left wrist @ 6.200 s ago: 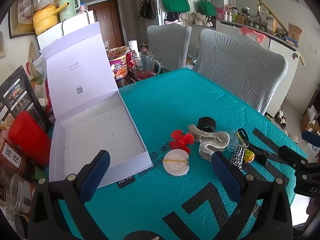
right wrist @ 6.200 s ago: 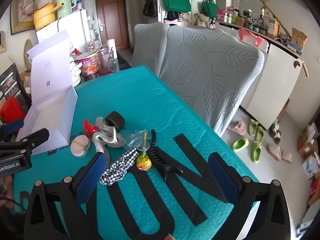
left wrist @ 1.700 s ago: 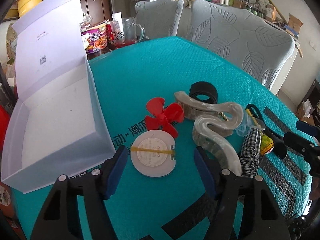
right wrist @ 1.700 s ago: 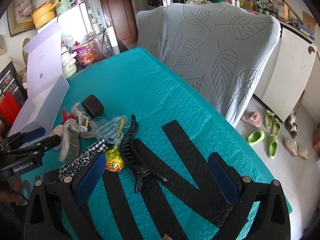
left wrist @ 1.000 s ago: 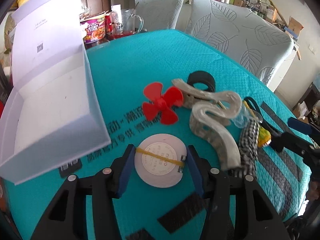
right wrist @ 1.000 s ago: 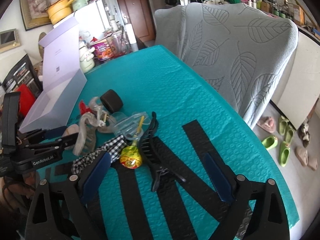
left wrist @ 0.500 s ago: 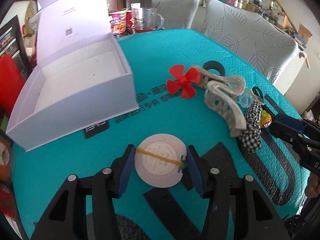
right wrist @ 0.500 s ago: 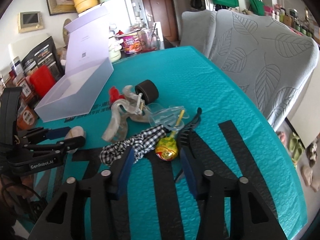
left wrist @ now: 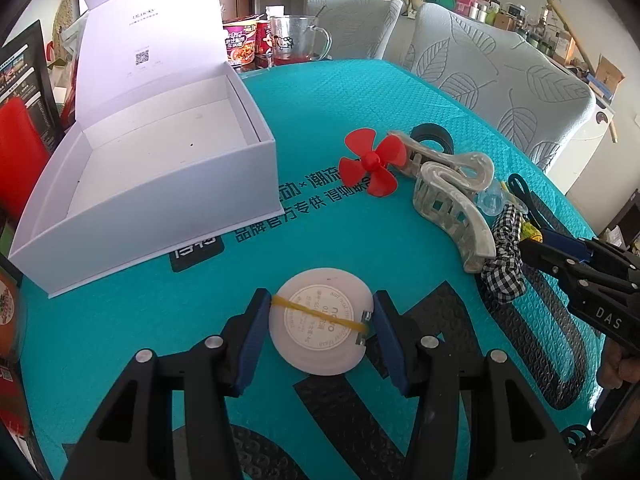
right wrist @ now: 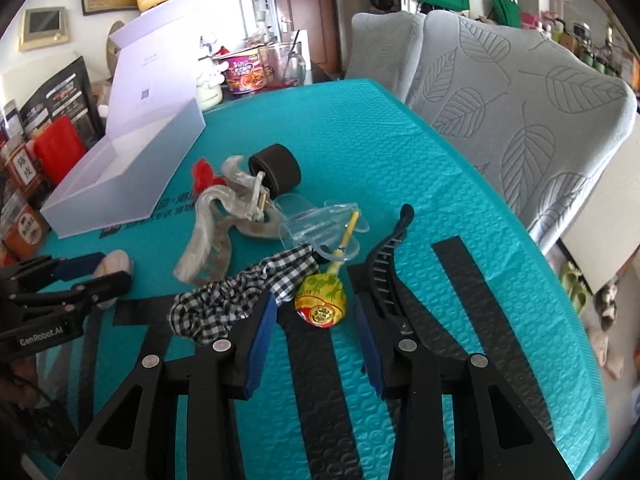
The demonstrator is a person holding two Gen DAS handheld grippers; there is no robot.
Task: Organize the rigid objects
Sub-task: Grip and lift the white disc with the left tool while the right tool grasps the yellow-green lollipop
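Note:
My left gripper (left wrist: 320,322) is shut on a round white disc with a yellow rubber band (left wrist: 319,325) and holds it above the teal mat, in front of the open white box (left wrist: 156,168). My right gripper (right wrist: 316,312) is half closed, its pads either side of a yellow lollipop (right wrist: 321,299) without gripping it. Beside it lie a checked scrunchie (right wrist: 240,290), a black hair claw (right wrist: 386,258), a clear clip (right wrist: 320,226), a beige hair claw (right wrist: 224,224), a black roll (right wrist: 276,172) and a red propeller (left wrist: 370,162).
Two grey leaf-patterned chairs (right wrist: 520,92) stand along the table's far right side. A glass mug (left wrist: 298,42) and noodle cups (left wrist: 240,42) stand behind the box. A red container (left wrist: 16,136) and packets stand at the left edge.
My left gripper closed on the white disc, lifted it and drew it back toward the near edge. My right gripper narrowed and moved in around the lollipop.

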